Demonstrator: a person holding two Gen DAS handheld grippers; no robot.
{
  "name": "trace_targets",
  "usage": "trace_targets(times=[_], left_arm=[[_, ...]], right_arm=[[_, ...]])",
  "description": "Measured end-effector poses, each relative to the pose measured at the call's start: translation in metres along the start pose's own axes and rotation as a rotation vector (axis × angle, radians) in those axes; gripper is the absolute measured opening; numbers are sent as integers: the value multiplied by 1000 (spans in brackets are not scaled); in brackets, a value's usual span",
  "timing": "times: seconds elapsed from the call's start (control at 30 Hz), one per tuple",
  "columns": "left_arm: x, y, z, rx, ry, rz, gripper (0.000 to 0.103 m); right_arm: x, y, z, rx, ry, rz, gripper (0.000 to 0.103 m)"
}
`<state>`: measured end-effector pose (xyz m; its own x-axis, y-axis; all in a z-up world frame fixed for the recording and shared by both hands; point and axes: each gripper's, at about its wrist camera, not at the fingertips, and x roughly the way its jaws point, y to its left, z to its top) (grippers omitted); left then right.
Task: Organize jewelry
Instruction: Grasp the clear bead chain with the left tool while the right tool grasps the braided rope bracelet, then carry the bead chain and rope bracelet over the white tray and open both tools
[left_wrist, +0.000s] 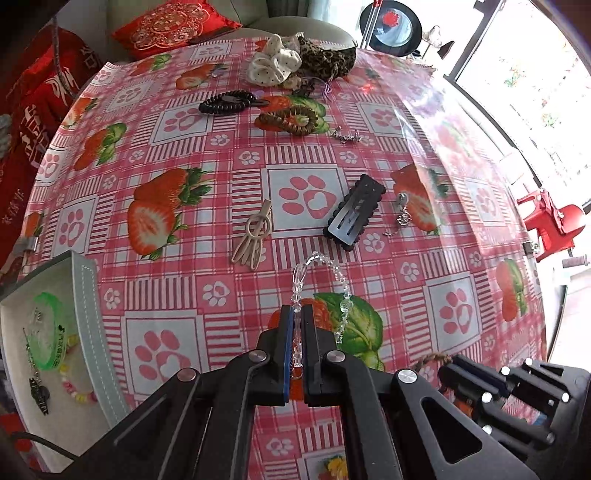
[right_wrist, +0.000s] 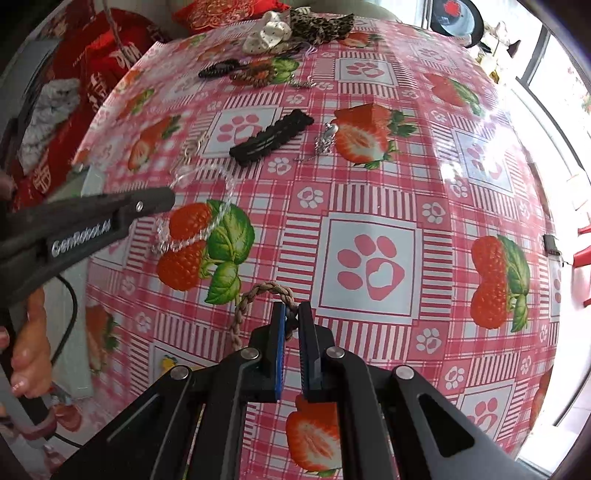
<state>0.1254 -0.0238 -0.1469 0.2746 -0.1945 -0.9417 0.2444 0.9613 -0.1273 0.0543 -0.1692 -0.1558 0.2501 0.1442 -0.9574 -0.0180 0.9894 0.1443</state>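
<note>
A table (left_wrist: 229, 184) under a pink checked cloth printed with strawberries and paw prints fills both views. At eight o'clock in the left wrist view sits one pale grey tray (left_wrist: 86, 295) with stitched rim, holding a green ring, a pastel bead string and a few dark dangling pieces, too small to count surely. The left gripper (left_wrist: 297, 317) is clamped on one clear crystal bead bracelet (left_wrist: 341, 284), whose loop arches up and droops toward three o'clock over a strawberry's green leaf. The right gripper (right_wrist: 291, 314) is pinched on one tan braided cord bracelet (right_wrist: 255, 295), which curls to nine o'clock of its fingertips. At two o'clock from the left gripper lies one black scalloped hair clip (left_wrist: 354, 210), with one silver chain piece (left_wrist: 400, 218) just beside it at three o'clock. At eleven o'clock lies one beige hair clip (left_wrist: 255, 236). Toward twelve o'clock lie one brown beaded bracelet (left_wrist: 290, 120), one black beaded bracelet (left_wrist: 225, 103) and one small silver piece (left_wrist: 345, 136). At the far edge sit two fabric scrunchies, one cream dotted scrunchie (left_wrist: 273, 62) and one leopard scrunchie (left_wrist: 325, 57), touching.
</note>
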Motion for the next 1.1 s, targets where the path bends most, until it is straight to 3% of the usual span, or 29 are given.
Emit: trace_targets(times=[0.63,1.1], left_arm=[[-68,25,-25,-85,-75,-34,10],[-123,82,-54,-192,-149,-5,10]], right_arm=[[-35,3,10,48,-29,47,7],[-56,55,25,-27,-54,106,7]])
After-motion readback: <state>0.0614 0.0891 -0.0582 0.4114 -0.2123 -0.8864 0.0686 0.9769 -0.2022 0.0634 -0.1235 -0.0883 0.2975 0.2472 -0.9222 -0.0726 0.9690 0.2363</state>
